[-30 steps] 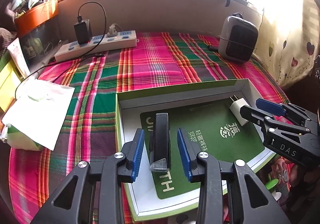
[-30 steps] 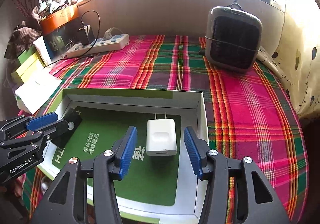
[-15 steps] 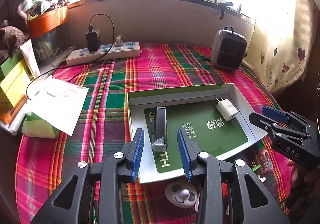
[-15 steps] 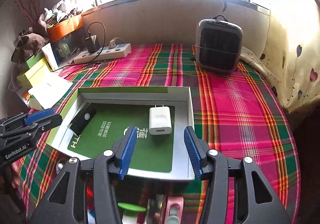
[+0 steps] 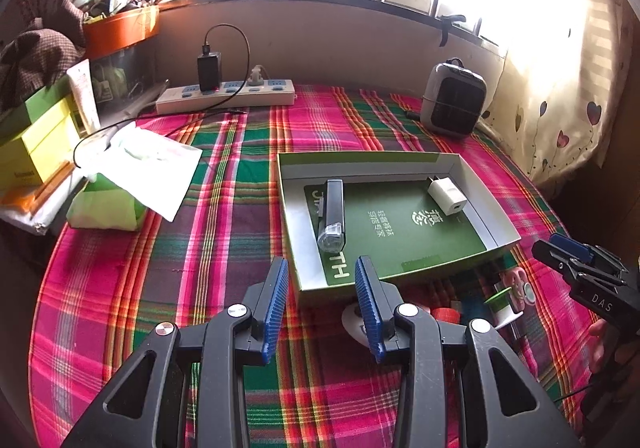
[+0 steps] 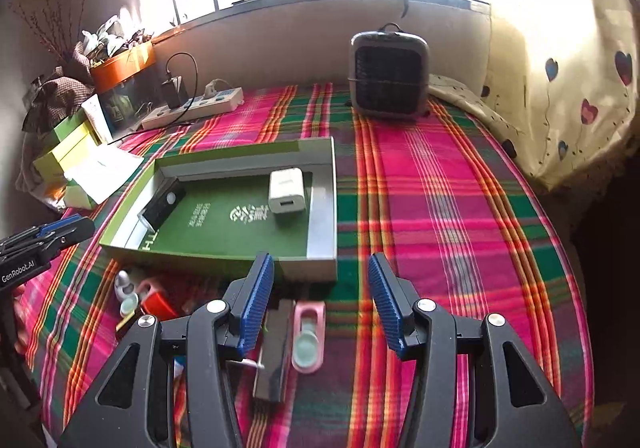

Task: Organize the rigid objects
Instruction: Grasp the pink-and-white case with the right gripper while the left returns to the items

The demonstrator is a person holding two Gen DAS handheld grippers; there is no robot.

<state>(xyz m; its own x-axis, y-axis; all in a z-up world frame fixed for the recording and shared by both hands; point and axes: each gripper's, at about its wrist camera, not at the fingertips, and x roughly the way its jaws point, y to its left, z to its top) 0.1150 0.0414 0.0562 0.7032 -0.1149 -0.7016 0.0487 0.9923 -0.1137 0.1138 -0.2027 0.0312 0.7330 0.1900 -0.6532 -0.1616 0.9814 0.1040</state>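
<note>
We see both claws above a worktop (image 5: 120, 288) with a pink and green plaid cloth. The left claw (image 5: 322, 304) has its blue pads apart and nothing sits between them. The right claw (image 6: 320, 300) also stands apart, a bit wider, and it is empty too.

A shallow green box (image 5: 472, 176) lies on the cloth in front of the claws. Inside it, on the left side, a black light (image 5: 334, 214) lies along the box wall with its clear end toward us. A white charger (image 5: 446, 197) lies in the far right part of the box, apart from the light.

Just in front of the box, near the claws, some small things are scattered on the cloth — a pink holder (image 6: 308, 336), a black bar (image 6: 276, 348) just beside it, a red piece (image 6: 158, 304) and a small white item (image 6: 123, 282). What they are exactly, we cannot tell.

At the back a white power strip (image 5: 228, 96) lies along the wall, and a grey heater (image 6: 388, 74) stands on the right. On the left there is a tissue pack (image 5: 108, 204) — with white paper (image 5: 156, 164) over it.
</note>
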